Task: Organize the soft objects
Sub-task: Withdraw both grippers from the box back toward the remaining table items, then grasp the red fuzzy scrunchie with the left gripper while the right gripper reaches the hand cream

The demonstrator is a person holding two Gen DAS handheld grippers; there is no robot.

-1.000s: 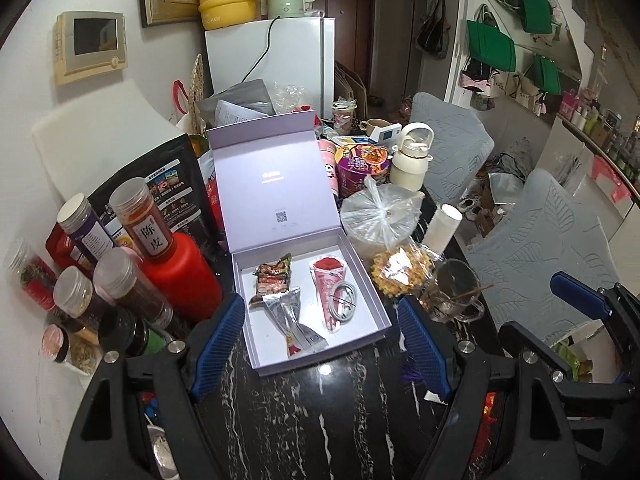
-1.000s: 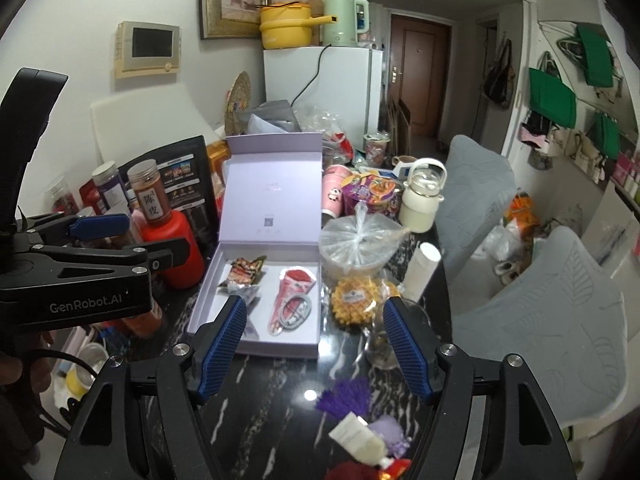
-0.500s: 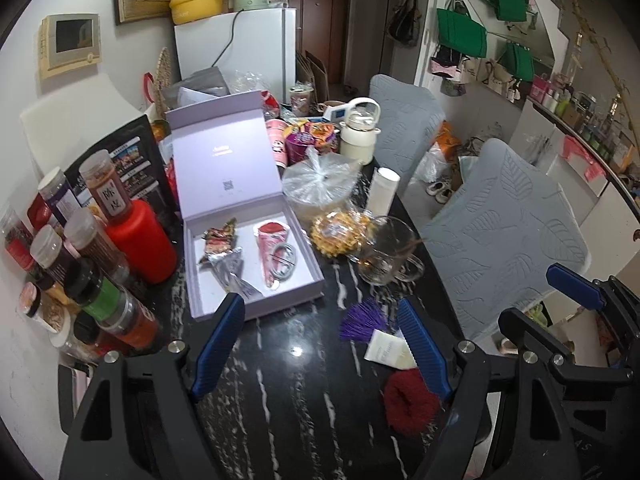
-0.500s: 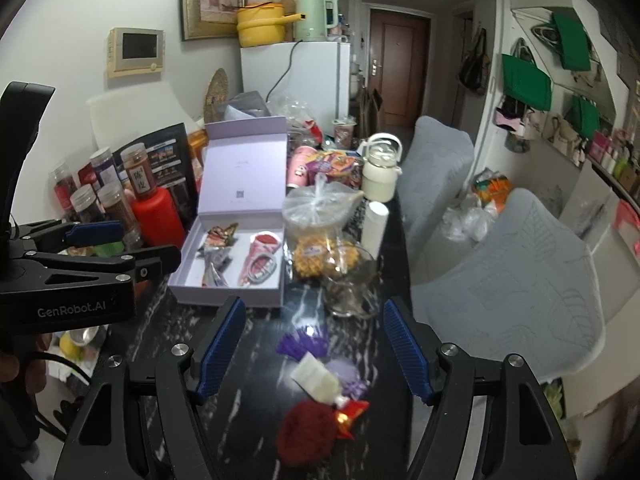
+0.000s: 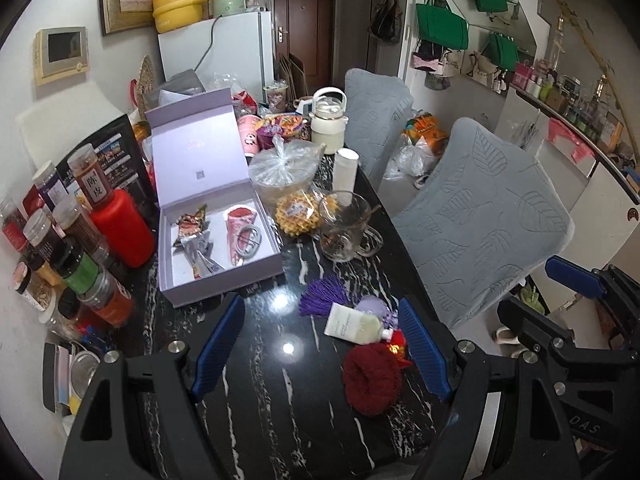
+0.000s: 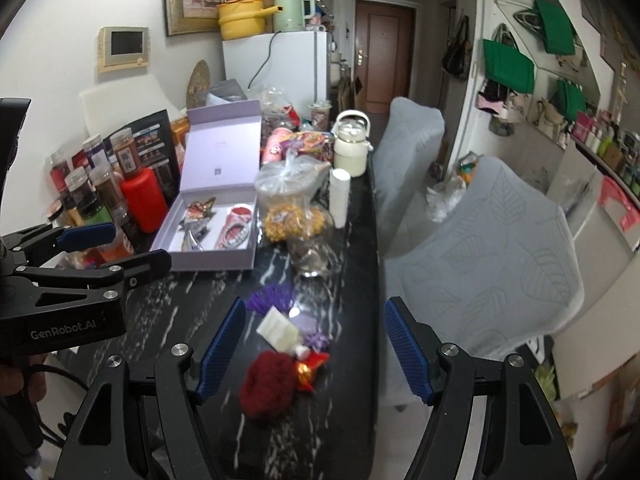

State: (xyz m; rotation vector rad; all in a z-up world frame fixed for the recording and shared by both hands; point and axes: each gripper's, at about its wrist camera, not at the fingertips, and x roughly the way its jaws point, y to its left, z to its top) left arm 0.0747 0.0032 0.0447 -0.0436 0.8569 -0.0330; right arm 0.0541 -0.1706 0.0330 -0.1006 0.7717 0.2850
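Observation:
An open lilac box (image 5: 218,248) (image 6: 212,236) lies on the black marble table and holds snack packets and a coiled cable. Nearer me lie a dark red fluffy scrunchie (image 5: 372,378) (image 6: 269,382), a purple tassel (image 5: 322,300) (image 6: 270,298), a small cream tube (image 5: 354,325) (image 6: 279,330), a lilac soft piece (image 5: 374,306) and a red-gold trinket (image 6: 308,366). My left gripper (image 5: 320,348) is open and empty above the table, short of the scrunchie. My right gripper (image 6: 314,346) is open and empty, with the scrunchie between its fingers' lines.
Spice jars and a red bottle (image 5: 122,226) crowd the left edge. A glass mug (image 5: 346,226), bagged waffles (image 5: 300,212), a bagged bowl (image 5: 284,170) and a white kettle jug (image 5: 329,122) stand behind. Grey chairs (image 5: 484,216) stand right of the table.
Both grippers have pulled back from the box toward the table's near end. The tassel, tube and red scrunchie have come into view in front of them. Both stay open.

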